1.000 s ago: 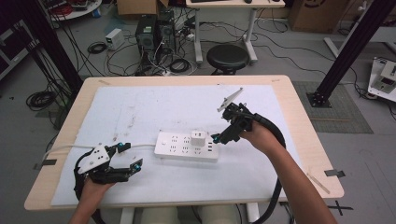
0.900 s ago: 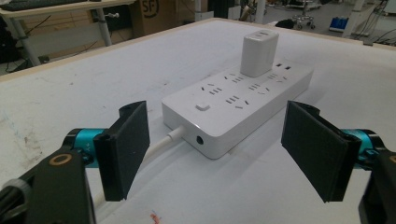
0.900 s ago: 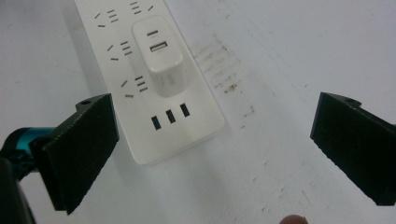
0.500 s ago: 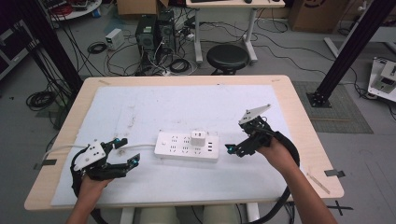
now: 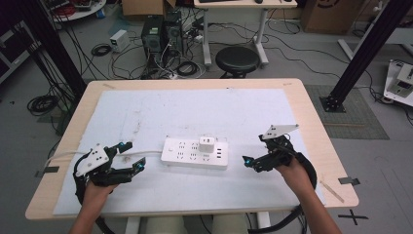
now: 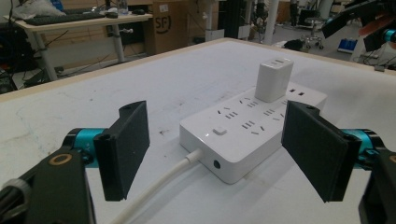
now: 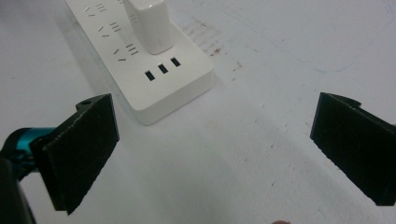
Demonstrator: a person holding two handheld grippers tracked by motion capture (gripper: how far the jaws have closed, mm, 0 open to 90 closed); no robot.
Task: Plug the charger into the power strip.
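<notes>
Down at the near edge, both hands are sitting low over the white mat [image 5: 146, 112], one on each side. The left gripper [image 5: 130, 157] is hovering just off the mat, jaws spread wide with nothing between them, pointing at the cabled end of the power strip [image 5: 195, 153]. From the left gripper view, the power strip [image 6: 247, 128] is lying flat just beyond the pads, its white cord [image 6: 159, 196] running out toward the camera between the two jaws.

Over on the other side, the right gripper [image 5: 253, 161] is facing the strip's opposite end, jaws also standing wide and gripping nothing. In the right gripper view the strip's end with three small ports [image 7: 163, 74] is lying just ahead of the left pad, close but not touching.

The power strip is resting in the middle of the table [image 5: 311, 122], between the two grippers, and a white charger [image 5: 206, 144] is standing upright, plugged into its top. Beyond the table, a black stool [image 5: 237, 58] is standing on the floor among cables.
</notes>
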